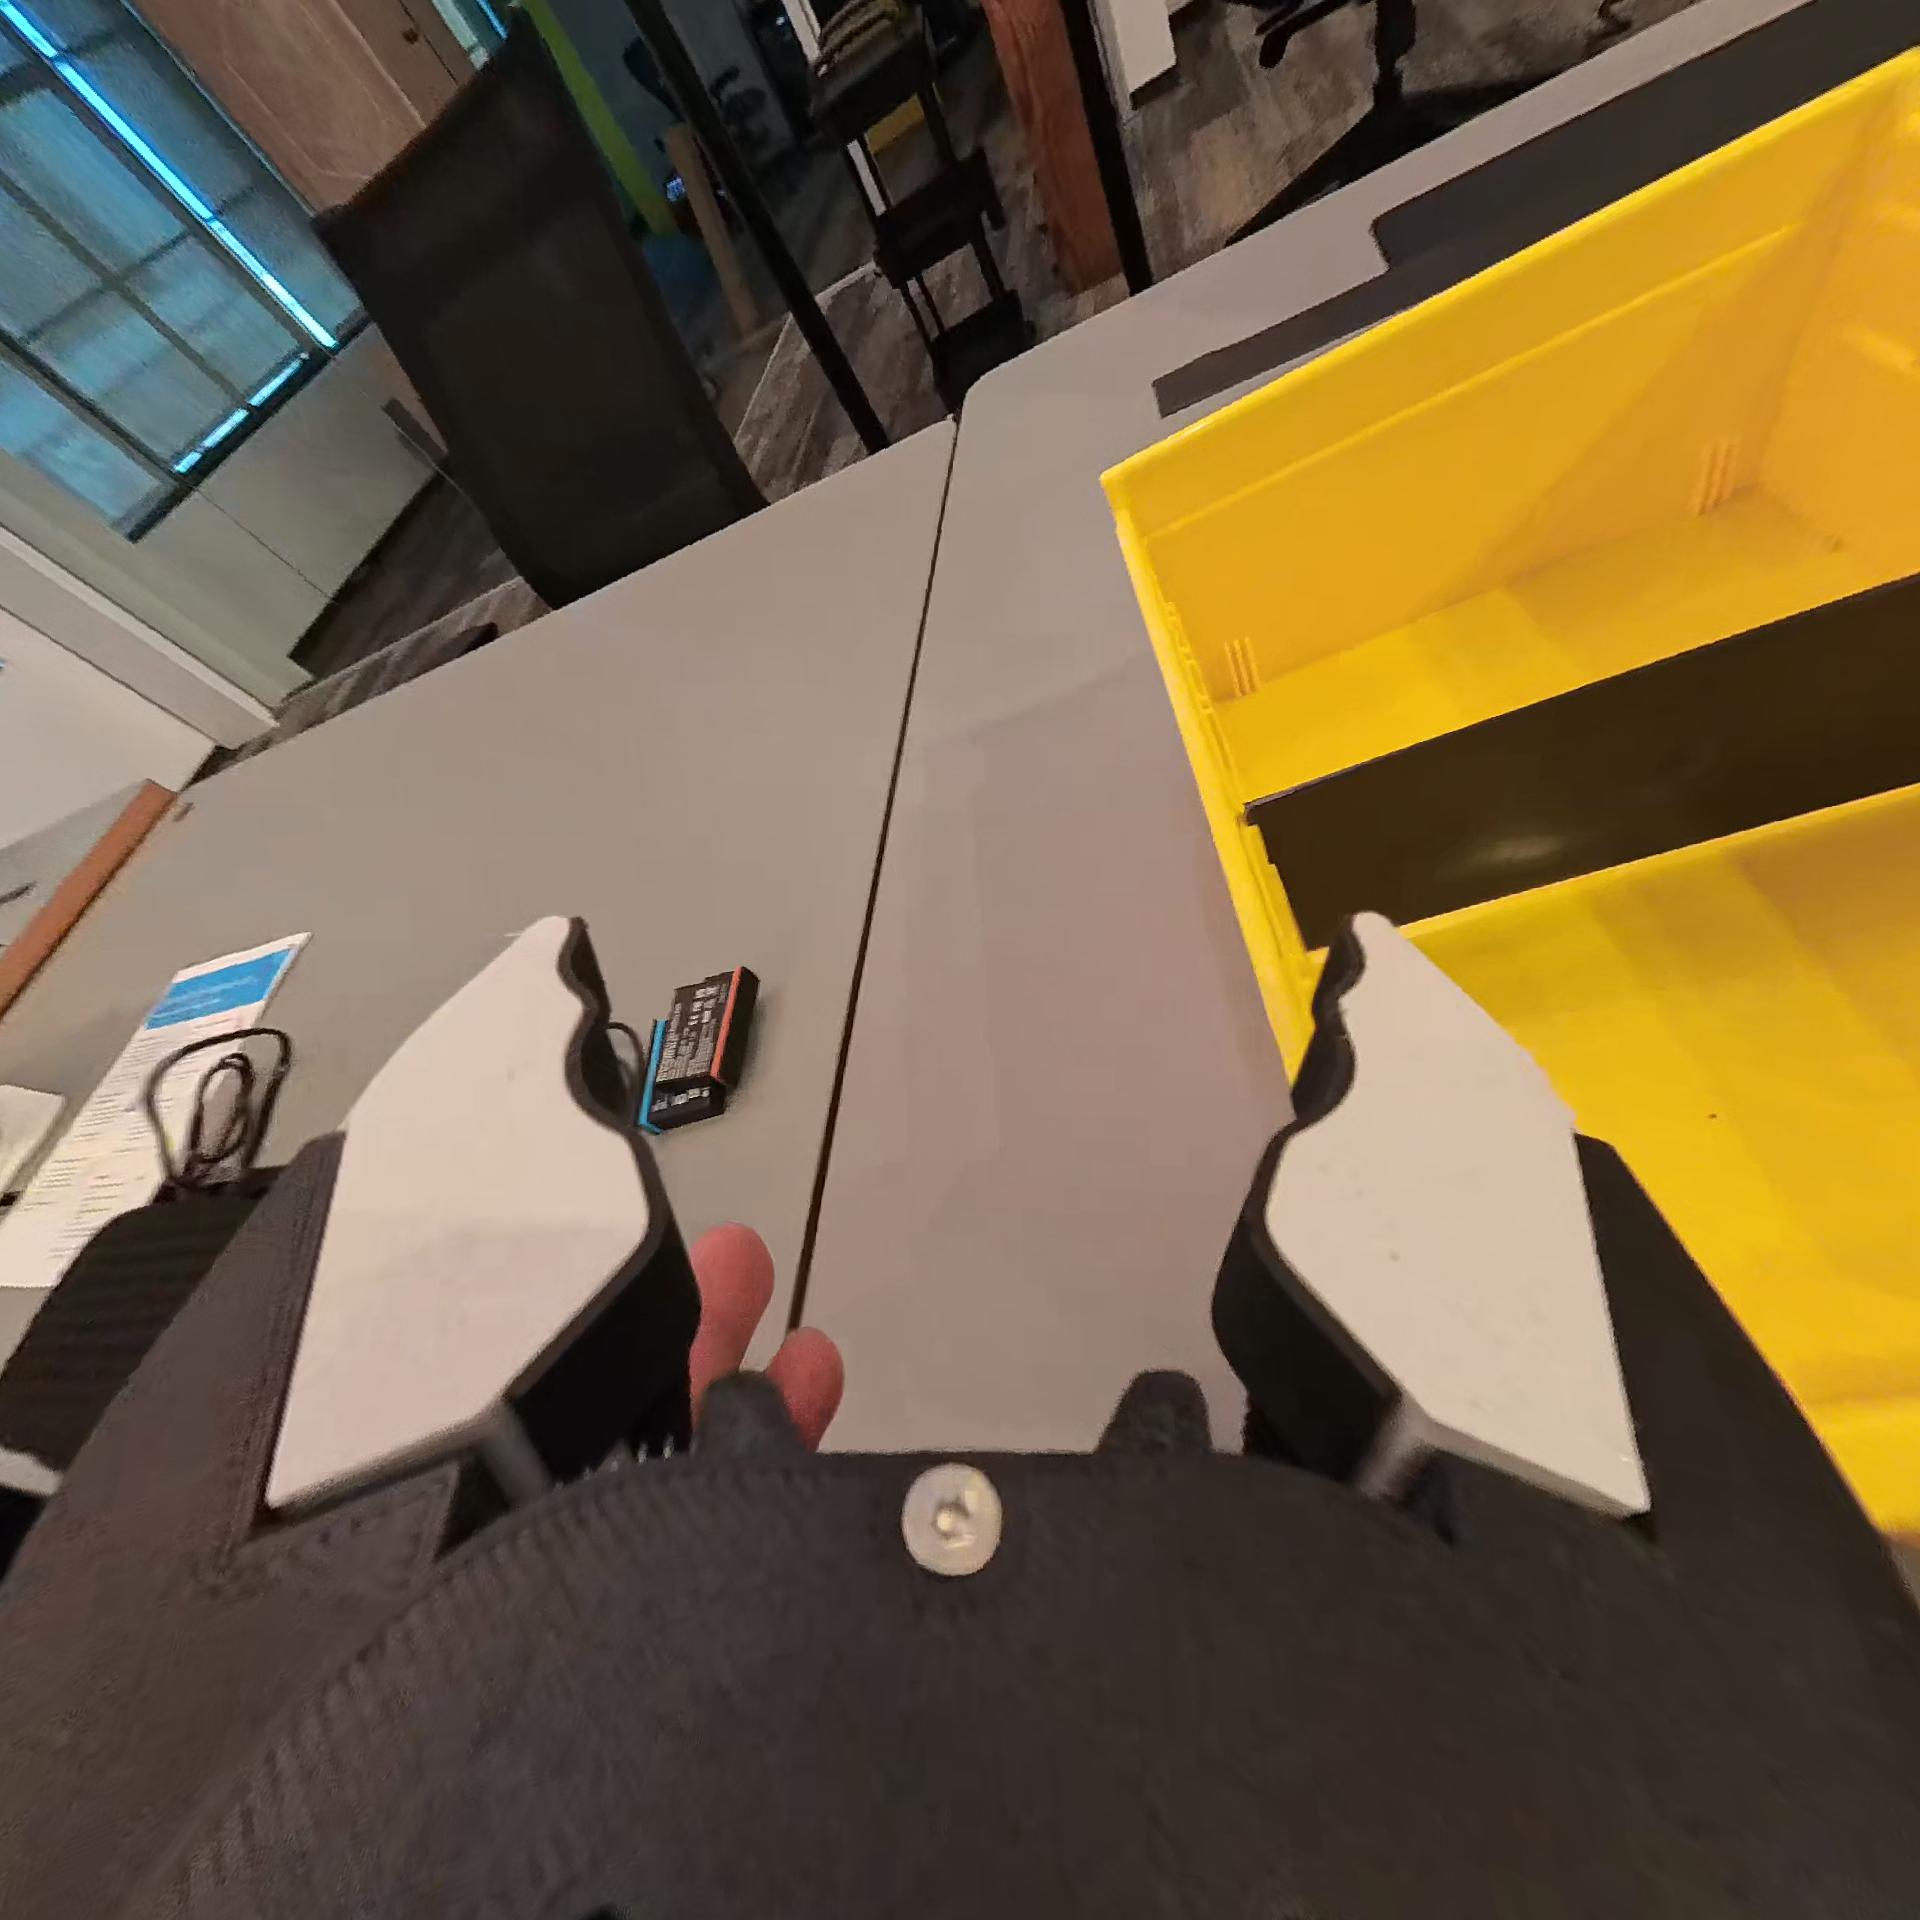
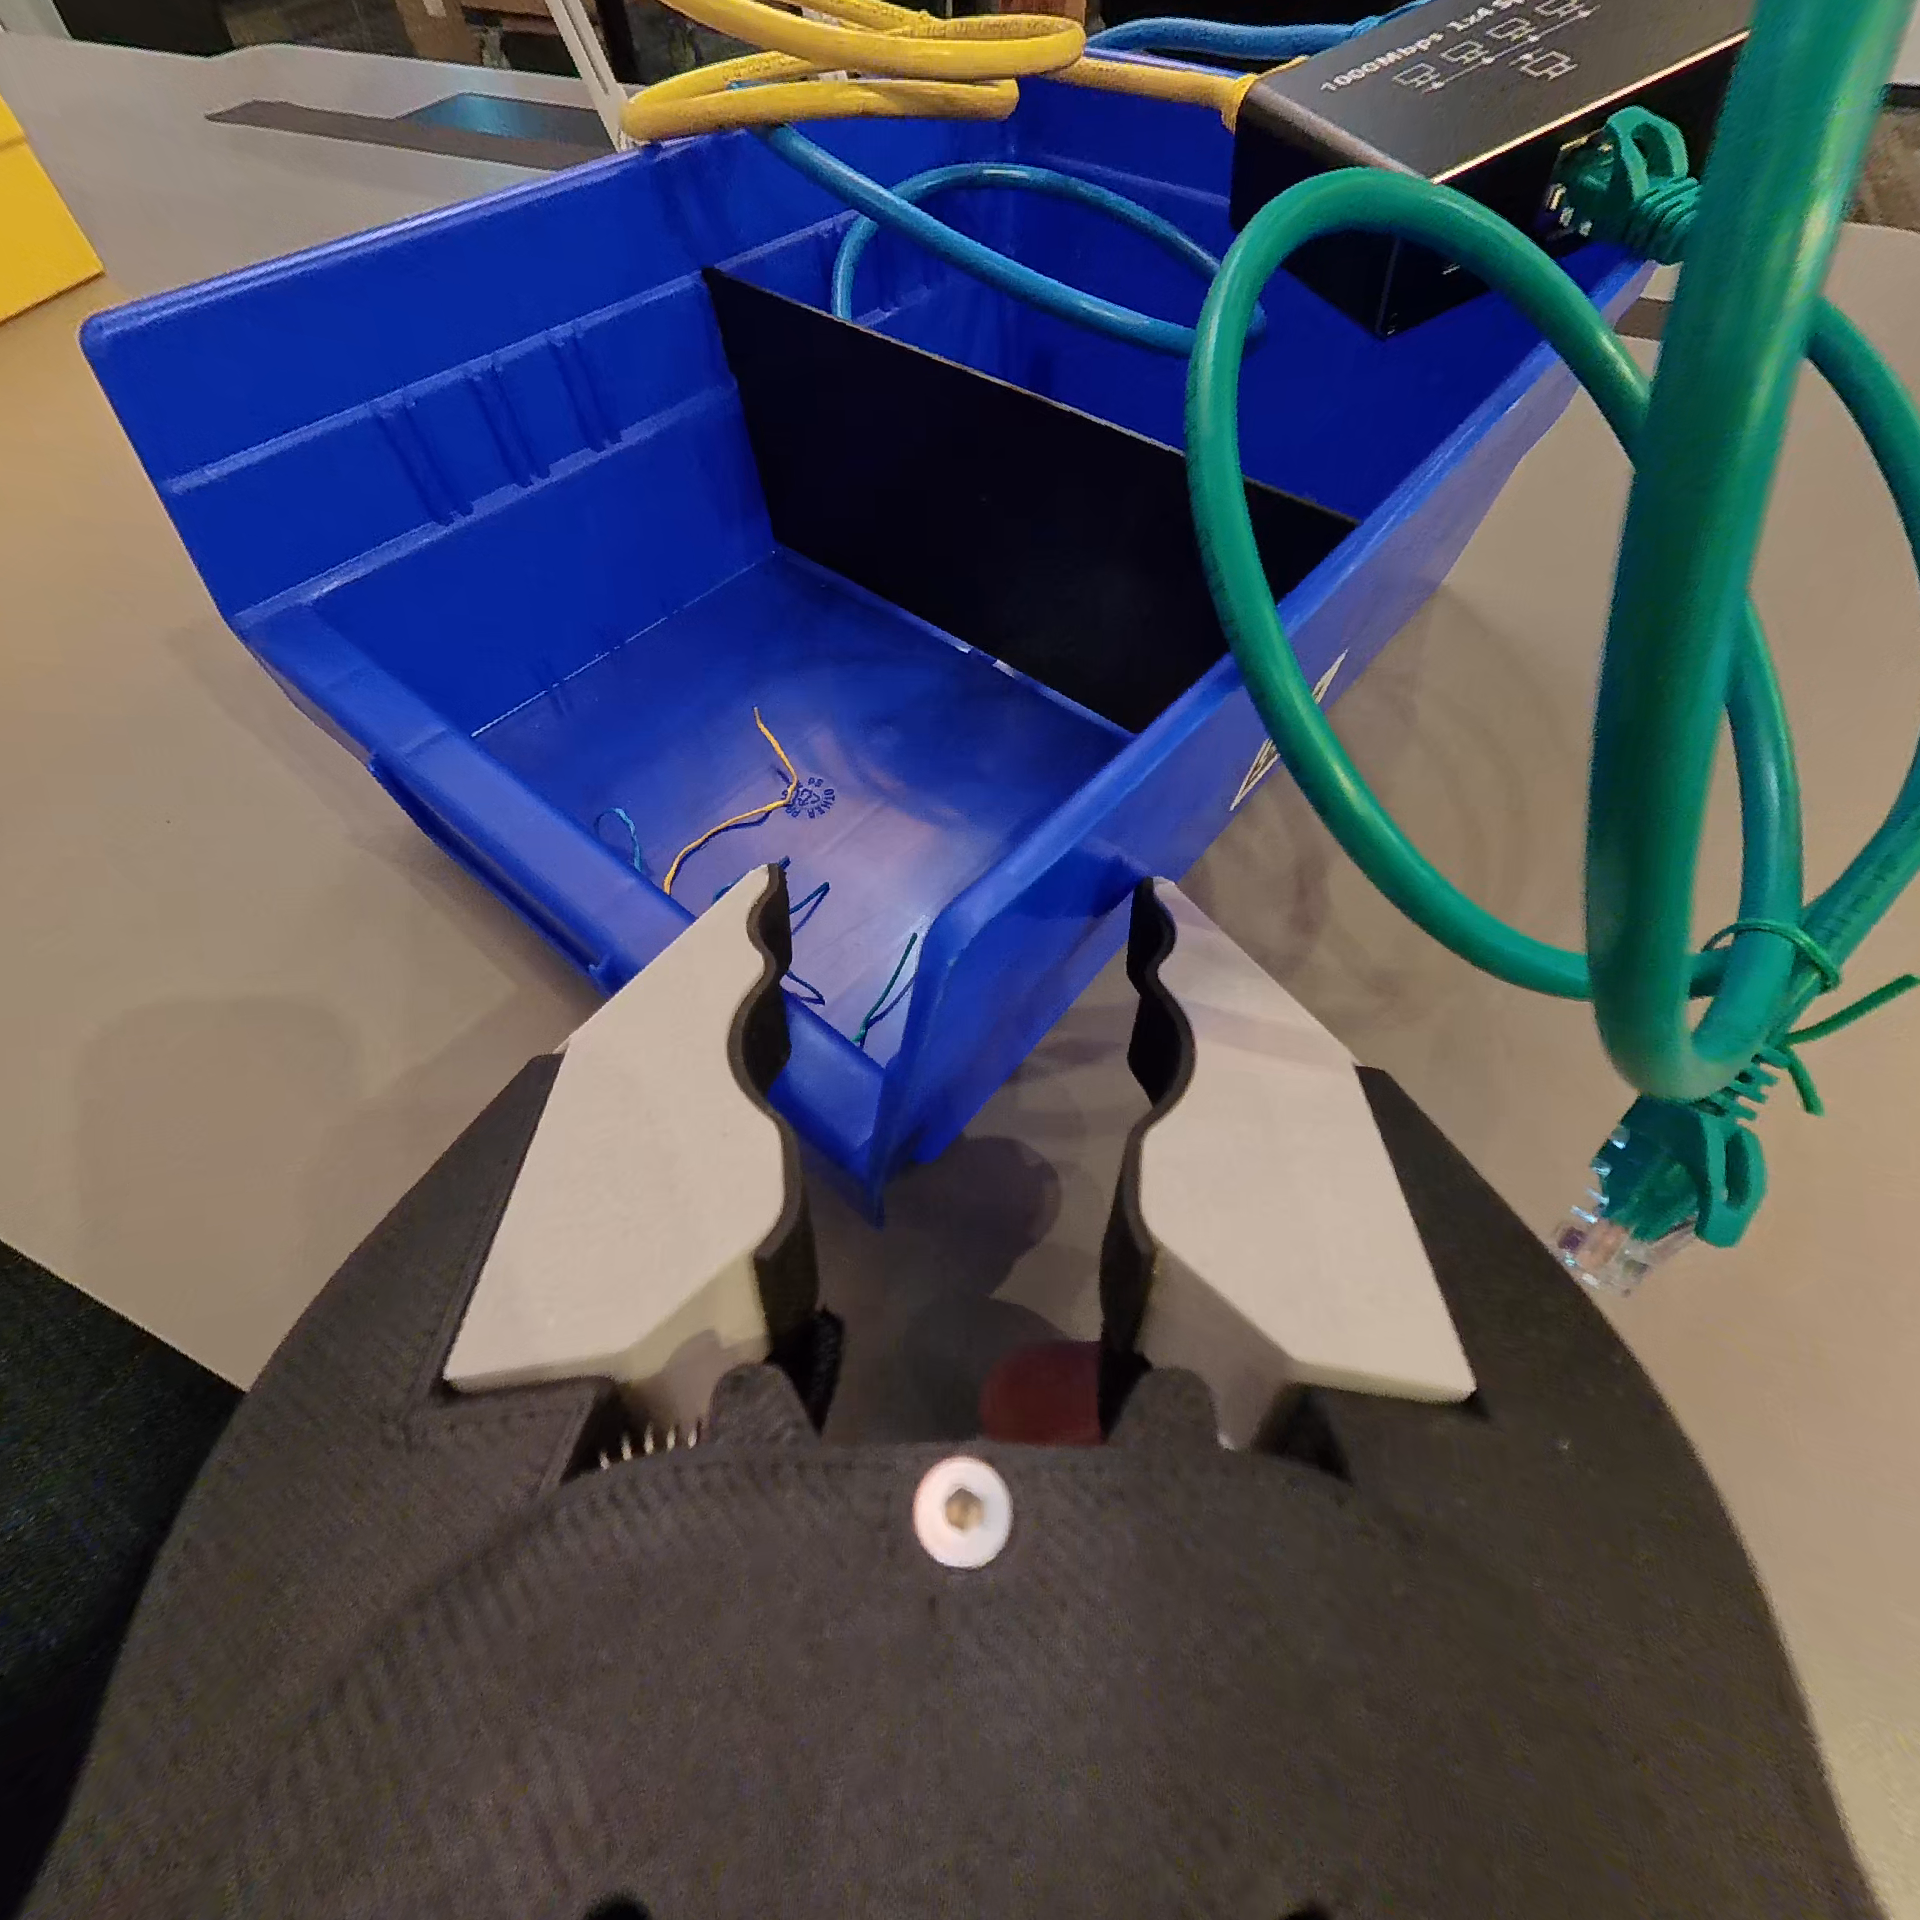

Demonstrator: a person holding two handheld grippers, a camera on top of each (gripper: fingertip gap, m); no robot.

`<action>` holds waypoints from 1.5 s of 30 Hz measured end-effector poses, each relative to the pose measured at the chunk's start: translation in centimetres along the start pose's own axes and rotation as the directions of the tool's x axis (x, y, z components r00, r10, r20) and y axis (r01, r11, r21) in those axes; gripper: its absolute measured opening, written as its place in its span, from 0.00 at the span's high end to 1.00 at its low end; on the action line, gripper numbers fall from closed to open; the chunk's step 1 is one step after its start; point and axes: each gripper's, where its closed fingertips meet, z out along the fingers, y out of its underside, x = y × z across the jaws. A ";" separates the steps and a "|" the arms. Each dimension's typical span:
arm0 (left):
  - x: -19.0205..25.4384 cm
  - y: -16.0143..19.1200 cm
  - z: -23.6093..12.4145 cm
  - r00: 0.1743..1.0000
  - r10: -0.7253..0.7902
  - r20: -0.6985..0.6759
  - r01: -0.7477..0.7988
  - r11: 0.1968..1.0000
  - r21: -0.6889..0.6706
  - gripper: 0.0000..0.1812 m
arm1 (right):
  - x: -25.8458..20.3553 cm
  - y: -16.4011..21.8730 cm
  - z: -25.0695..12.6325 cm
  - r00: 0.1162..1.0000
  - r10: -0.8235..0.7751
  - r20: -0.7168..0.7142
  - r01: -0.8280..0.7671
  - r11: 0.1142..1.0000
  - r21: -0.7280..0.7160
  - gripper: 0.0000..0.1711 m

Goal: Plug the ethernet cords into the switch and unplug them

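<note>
Right wrist view: right gripper (image 2: 956,935) fingers gaping before the blue bin (image 2: 540,436); green cord (image 2: 1340,810) dangling beside it; left gripper (image 1: 966,997) fingers spreading empty.

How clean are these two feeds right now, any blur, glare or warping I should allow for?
Left wrist view: warm indoor light, sharp near the battery, while the yellow bin bows from wide-angle distortion and its near edge is smeared. Right wrist view: the green ethernet cable is motion-blurred on its vertical run, a pale glare patch sits on the blue bin floor, and the edges curve.
</note>
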 end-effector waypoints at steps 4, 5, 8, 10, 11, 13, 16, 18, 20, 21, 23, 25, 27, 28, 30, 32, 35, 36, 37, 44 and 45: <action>-0.5 -0.7 -0.4 0.998 -0.064 0.005 0.064 0.997 0.046 0.34 | 0.0 0.0 0.0 1.000 0.001 0.000 -0.001 1.000 0.000 0.63; -0.4 -0.8 -0.5 0.998 -0.065 -0.005 0.065 0.996 0.056 0.35 | 0.0 0.0 0.0 1.000 0.002 0.001 -0.002 1.000 0.000 0.63; 0.1 -1.9 -1.0 0.998 -0.063 -0.029 0.066 0.991 0.118 0.38 | 0.0 0.0 0.0 1.000 0.002 0.001 -0.002 1.000 0.001 0.63; 0.8 -2.4 -1.3 0.992 -0.096 -0.084 0.107 0.984 0.140 0.39 | 0.0 0.0 0.0 1.000 0.003 0.001 -0.003 1.000 0.001 0.63; 1.3 -2.6 -1.4 0.986 -0.116 -0.122 0.133 0.980 0.146 0.40 | 0.0 0.0 0.0 1.000 0.004 0.001 -0.004 1.000 0.001 0.63; 2.4 -2.9 -1.5 0.971 -0.144 -0.190 0.175 0.972 0.159 0.42 | 0.0 0.0 0.0 1.000 0.004 0.001 -0.004 1.000 0.001 0.63; 4.0 -2.6 -1.3 0.955 -0.154 -0.254 0.195 0.970 0.146 0.42 | 0.0 0.0 0.0 1.000 0.004 0.000 -0.004 1.000 0.002 0.63; 4.9 -2.3 -1.0 0.955 -0.125 -0.268 0.165 0.978 0.129 0.43 | 0.0 0.0 0.0 1.000 0.004 0.000 -0.004 1.000 0.002 0.63; 5.9 -2.0 -0.8 0.952 -0.096 -0.290 0.134 0.985 0.112 0.43 | 0.0 0.0 0.0 1.000 0.005 -0.001 -0.005 1.000 0.003 0.63; 6.5 -1.8 -0.7 0.948 -0.089 -0.306 0.127 0.987 0.104 0.43 | 0.0 0.0 0.0 1.000 0.005 -0.001 -0.005 1.000 0.003 0.63; 7.6 -1.7 -0.6 0.932 -0.092 -0.349 0.132 0.987 0.092 0.44 | 0.0 0.0 0.0 1.000 0.005 -0.001 -0.005 1.000 0.003 0.63; 8.5 -1.6 -0.6 0.919 -0.100 -0.380 0.141 0.987 0.081 0.45 | 0.0 0.0 0.0 1.000 0.006 -0.001 -0.006 1.000 0.003 0.63; 9.2 -1.2 -0.4 0.914 -0.089 -0.397 0.124 0.990 0.064 0.45 | 0.0 0.0 0.0 1.000 0.006 -0.001 -0.006 1.000 0.004 0.63; 9.6 -1.1 -0.3 0.910 -0.086 -0.405 0.120 0.991 0.059 0.46 | 0.0 0.0 0.0 1.000 0.006 -0.002 -0.006 1.000 0.004 0.63; 10.2 -0.9 -0.2 0.906 -0.073 -0.417 0.102 0.994 0.048 0.46 | 0.0 0.0 0.0 1.000 0.007 -0.002 -0.007 1.000 0.004 0.63; 10.5 -0.6 -0.1 0.909 -0.049 -0.414 0.072 0.997 0.041 0.47 | 0.0 0.0 0.0 1.000 0.007 -0.002 -0.007 1.000 0.004 0.63; 10.8 0.0 0.5 0.918 -0.018 -0.396 0.026 1.000 0.015 0.50 | 0.0 0.0 0.0 1.000 0.007 -0.002 -0.007 1.000 0.004 0.63; 11.0 0.3 0.6 0.920 -0.006 -0.393 0.009 1.000 0.006 0.51 | 0.0 0.0 0.0 1.000 0.007 -0.002 -0.007 1.000 0.004 0.63; 11.0 0.4 0.8 0.924 0.007 -0.381 -0.007 1.000 0.001 0.52 | 0.0 0.0 0.0 1.000 0.007 -0.003 -0.007 1.000 0.004 0.63; 10.4 0.9 1.0 0.946 0.082 -0.313 -0.088 0.996 -0.005 0.60 | 0.0 0.0 0.0 1.000 0.007 -0.005 -0.007 1.000 0.006 0.63; 10.2 0.9 1.0 0.948 0.079 -0.307 -0.085 0.996 -0.004 0.62 | 0.0 0.0 0.0 1.000 0.007 -0.005 -0.007 1.000 0.006 0.63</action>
